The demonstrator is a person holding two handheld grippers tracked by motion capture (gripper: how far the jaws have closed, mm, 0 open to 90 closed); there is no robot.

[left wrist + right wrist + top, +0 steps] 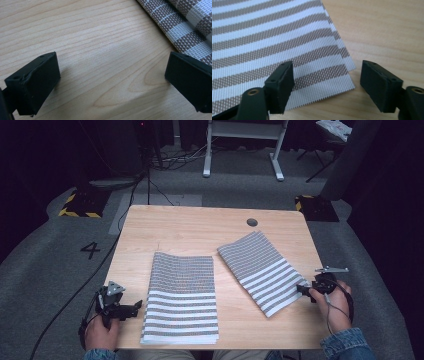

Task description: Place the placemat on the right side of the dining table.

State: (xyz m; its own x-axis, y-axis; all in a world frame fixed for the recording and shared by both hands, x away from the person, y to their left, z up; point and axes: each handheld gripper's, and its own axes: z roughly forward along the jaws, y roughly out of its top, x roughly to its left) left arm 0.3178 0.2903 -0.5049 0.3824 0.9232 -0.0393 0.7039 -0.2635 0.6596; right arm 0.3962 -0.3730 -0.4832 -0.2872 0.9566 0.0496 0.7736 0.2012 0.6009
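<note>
Striped mats [182, 295] on wooden table [200, 227] (grey carpet [45, 270] around).

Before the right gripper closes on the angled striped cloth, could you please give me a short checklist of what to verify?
1. Right gripper open: ok, the fingers stand wide apart.
2. Corner of the angled striped cloth lined up between the fingers: ok; it lies in the gap.
3. Cloth actually gripped: not ok, nothing is pinched.
4. All folded layers within reach of the fingers: cannot tell.
5. Left gripper open, off the flat striped cloth: ok.
6. Table bare around the cloths: ok.
</note>
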